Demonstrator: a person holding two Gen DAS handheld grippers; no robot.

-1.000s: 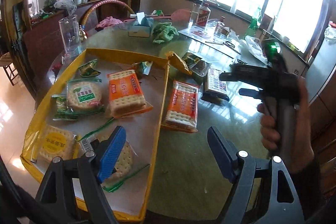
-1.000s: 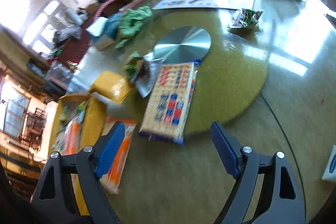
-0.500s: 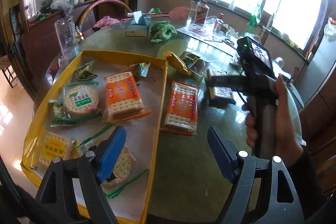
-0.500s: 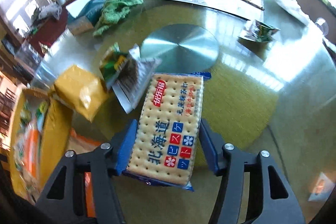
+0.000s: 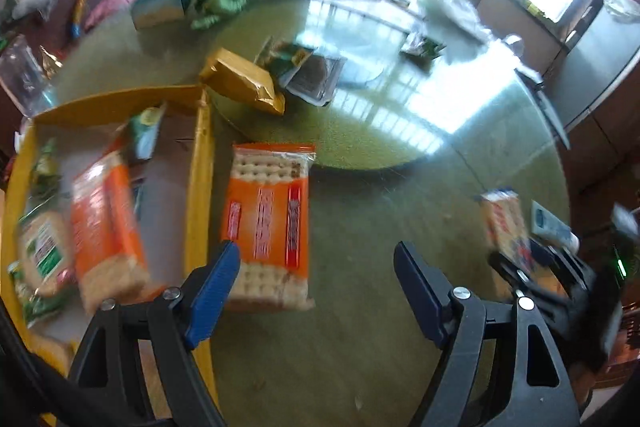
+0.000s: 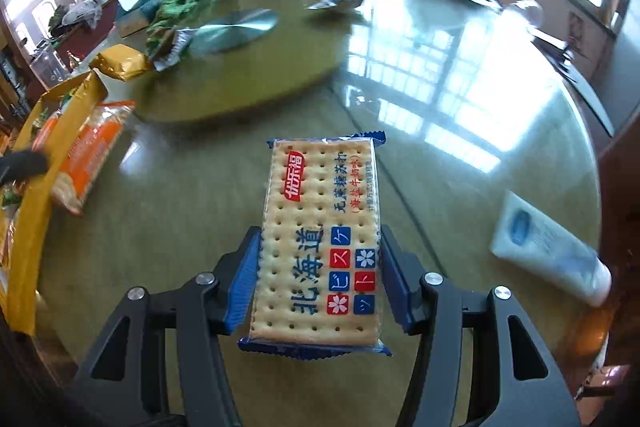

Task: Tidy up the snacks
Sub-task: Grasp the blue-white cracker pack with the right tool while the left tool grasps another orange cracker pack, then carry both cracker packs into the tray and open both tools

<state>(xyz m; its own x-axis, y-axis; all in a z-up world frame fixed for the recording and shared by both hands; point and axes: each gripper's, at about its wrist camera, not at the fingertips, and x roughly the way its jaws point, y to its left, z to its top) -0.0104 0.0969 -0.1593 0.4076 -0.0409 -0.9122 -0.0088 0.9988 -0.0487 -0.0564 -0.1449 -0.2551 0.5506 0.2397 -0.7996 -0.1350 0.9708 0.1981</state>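
- The right claw (image 6: 318, 291) is clenched on a blue cracker pack (image 6: 318, 247), its blue pads pressed against the pack's two long sides near the close end.
- That pack is a flat rectangle in clear film with blue crimped ends; pale crackers dotted with holes show through, under red and blue print. It sticks out forward from the claw, above the worktop (image 6: 180, 207).
- The left claw (image 5: 316, 291) is released, its blue pads wide apart and holding nothing.
- An orange cracker pack (image 5: 270, 219) lies flat on the worktop just ahead of the left claw, its near end between the pads and closer to the left pad. It is a glossy rectangle with pale crackers showing at both ends.
- Just to its left stands the yellow wall of a shallow tray (image 5: 198, 179), which holds a second orange pack (image 5: 106, 227) and a round biscuit pack (image 5: 40, 251) with a green label; both are blurred.
- The worktop is round, glossy and olive green under glass, with a raised turntable (image 5: 360, 131) in the middle.
- A crinkled gold pouch (image 5: 242, 83) rests on the turntable's edge, beyond the tray.
- A white tube (image 6: 552, 259) lies on the worktop to the right of the right claw.
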